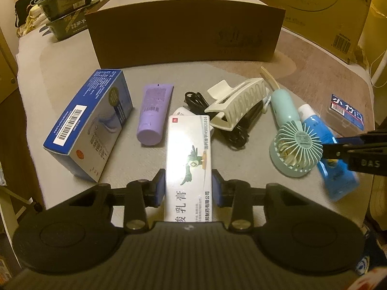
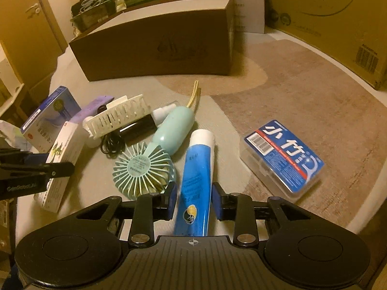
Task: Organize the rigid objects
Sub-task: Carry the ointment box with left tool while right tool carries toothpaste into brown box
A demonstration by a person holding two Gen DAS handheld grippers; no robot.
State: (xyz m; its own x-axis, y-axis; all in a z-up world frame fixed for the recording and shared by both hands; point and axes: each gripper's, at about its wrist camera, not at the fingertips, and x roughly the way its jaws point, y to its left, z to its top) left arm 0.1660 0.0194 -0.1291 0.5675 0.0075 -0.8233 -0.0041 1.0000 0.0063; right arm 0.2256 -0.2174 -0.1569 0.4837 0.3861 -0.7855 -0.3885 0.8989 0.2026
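The white ointment box (image 1: 189,159) lies near the desk's (image 1: 150,166) front edge, long axis running near to far, clamped between the left tool's (image 1: 189,186) pads. The blue tube (image 2: 196,181), cap pointing far, sits between the right tool's (image 2: 193,199) partly open pads; whether they press it, I cannot tell. Nothing looks sorted yet: 9 or so items still lie loose before the brown cardboard box (image 1: 186,36) at the far side.

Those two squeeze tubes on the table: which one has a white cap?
The blue tube, lying between the right hand-held gripper fingers, has the white cap. The purple tube, near the blue box, is purple all over, cap included.
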